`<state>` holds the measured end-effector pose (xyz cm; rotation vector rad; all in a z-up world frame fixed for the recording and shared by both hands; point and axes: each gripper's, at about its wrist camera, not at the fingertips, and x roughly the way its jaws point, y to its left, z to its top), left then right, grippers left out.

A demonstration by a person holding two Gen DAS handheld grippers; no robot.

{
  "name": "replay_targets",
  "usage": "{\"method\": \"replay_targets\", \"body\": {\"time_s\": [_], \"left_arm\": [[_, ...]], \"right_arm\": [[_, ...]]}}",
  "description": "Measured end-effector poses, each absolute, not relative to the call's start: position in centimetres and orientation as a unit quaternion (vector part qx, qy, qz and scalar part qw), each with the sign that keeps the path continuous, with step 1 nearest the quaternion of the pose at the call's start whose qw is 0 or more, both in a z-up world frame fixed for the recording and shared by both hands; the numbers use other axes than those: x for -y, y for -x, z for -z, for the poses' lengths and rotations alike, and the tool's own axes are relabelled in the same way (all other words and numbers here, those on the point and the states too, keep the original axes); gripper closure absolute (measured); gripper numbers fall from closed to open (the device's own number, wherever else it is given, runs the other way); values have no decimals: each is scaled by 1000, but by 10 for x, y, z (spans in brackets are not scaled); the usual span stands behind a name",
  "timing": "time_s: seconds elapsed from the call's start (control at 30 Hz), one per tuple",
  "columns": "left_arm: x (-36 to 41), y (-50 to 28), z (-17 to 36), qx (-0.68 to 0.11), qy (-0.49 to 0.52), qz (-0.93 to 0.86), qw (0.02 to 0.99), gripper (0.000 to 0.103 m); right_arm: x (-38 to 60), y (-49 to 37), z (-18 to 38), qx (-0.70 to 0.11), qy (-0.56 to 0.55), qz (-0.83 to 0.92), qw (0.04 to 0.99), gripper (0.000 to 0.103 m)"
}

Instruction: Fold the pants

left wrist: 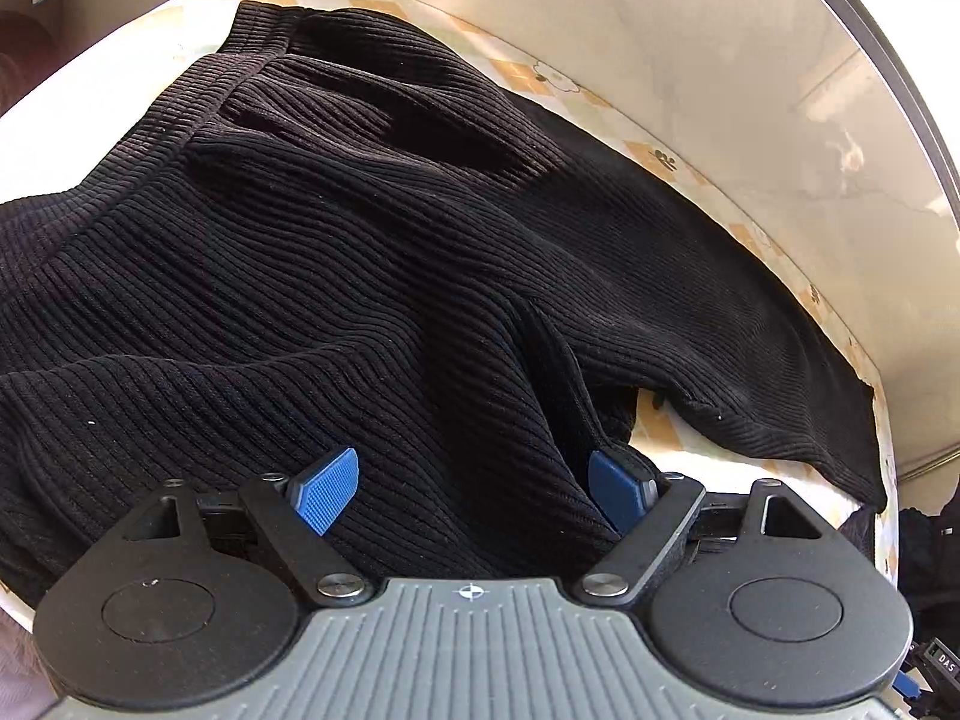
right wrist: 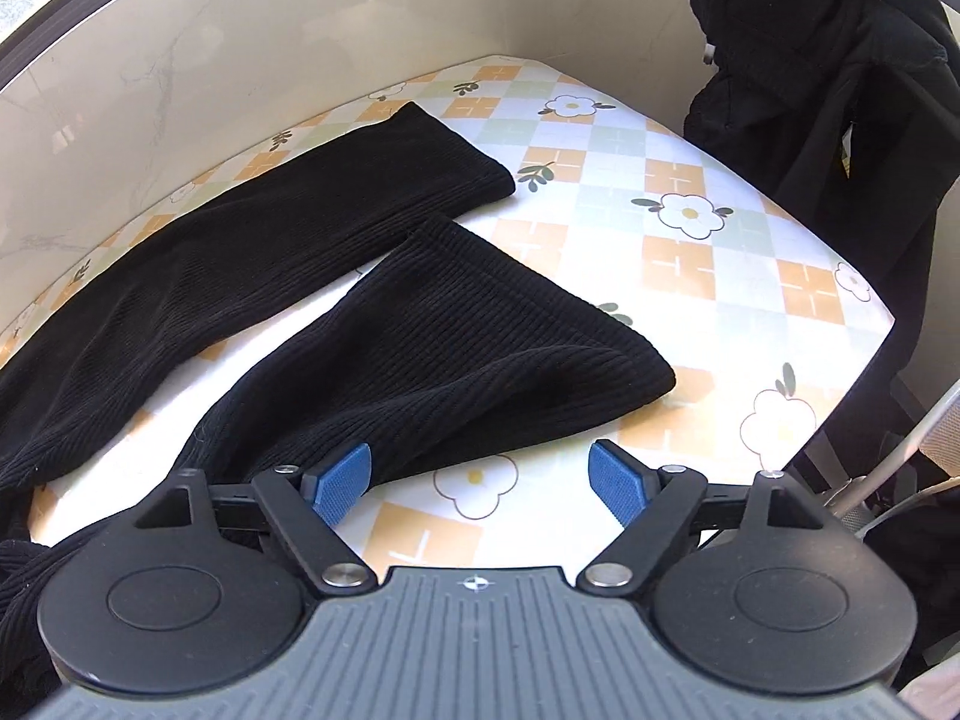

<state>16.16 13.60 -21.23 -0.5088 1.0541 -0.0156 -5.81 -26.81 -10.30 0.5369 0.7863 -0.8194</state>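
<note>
Black ribbed pants (left wrist: 372,252) lie rumpled on a table with a flower-patterned cloth (right wrist: 690,228). In the left wrist view the waist end fills the frame, waistband at the far left. My left gripper (left wrist: 474,495) is open low over the fabric, with cloth bunched between its blue pads (left wrist: 327,489). In the right wrist view the two legs (right wrist: 336,240) spread apart toward the far side. My right gripper (right wrist: 480,483) is open, its left pad (right wrist: 342,483) touching the near leg's edge (right wrist: 480,348), the right pad over bare cloth.
A pale marble-look wall (right wrist: 240,60) runs along the table's far side. A dark garment (right wrist: 828,60) hangs at the right end of the table. A chair or metal frame (right wrist: 900,468) stands beyond the table's right edge.
</note>
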Motion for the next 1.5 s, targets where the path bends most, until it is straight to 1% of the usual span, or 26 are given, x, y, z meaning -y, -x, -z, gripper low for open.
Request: {"method": "replay_targets", "body": {"time_s": [0.13,0.3,0.4,0.53,0.67,0.7,0.73,0.8,0.83,0.9,0.93,0.97,1.0,1.03,1.07,1.1,1.13,1.17,1.27,1.5], "left_arm": [[-130,-154,213,-492,247,-1,835,18],[-113,-139,216,-491,269,-46,827,19],[-93,-124,210,-488,267,-59,829,19],[-78,-110,202,-482,258,-78,834,19],[-83,-92,200,-473,265,-111,833,21],[-86,-87,197,-470,273,-119,831,21],[-91,-84,196,-465,281,-128,830,22],[-97,-73,193,-456,288,-140,830,22],[-99,-68,191,-452,292,-147,830,22],[-103,-62,189,-445,297,-152,831,22],[-102,-63,185,-440,297,-153,833,22],[-100,-66,180,-438,296,-155,835,22],[-98,-65,177,-434,293,-155,837,22],[-98,-65,176,-433,292,-155,839,22],[-100,-67,176,-432,292,-155,839,22],[-100,-68,177,-434,293,-155,838,22],[-102,-71,179,-436,295,-156,836,22],[-102,-71,179,-439,296,-155,834,22],[-103,-75,182,-446,295,-151,832,22],[-109,-89,195,-460,307,-151,819,22]], "right_arm": [[286,51,103,-353,-270,376,813,25],[305,29,102,-360,-245,336,835,25],[320,17,106,-358,-252,309,844,25],[338,-13,121,-383,-284,266,838,25],[347,-50,143,-420,-287,243,826,24],[349,-58,148,-432,-289,248,817,23],[349,-64,151,-434,-288,254,815,15],[345,-76,152,-439,-276,258,816,13],[342,-82,152,-448,-260,265,813,15],[335,-88,152,-462,-228,275,812,24],[332,-89,152,-464,-216,278,813,31],[329,-89,152,-465,-208,280,814,36],[328,-88,152,-463,-209,279,815,38],[329,-86,151,-461,-212,278,816,48],[329,-85,149,-459,-214,276,817,65],[330,-84,148,-459,-217,271,818,74],[330,-84,147,-458,-221,268,818,86],[330,-83,146,-455,-226,266,819,90],[328,-75,141,-437,-238,270,824,93],[336,-50,116,-405,-290,292,816,94]]}}
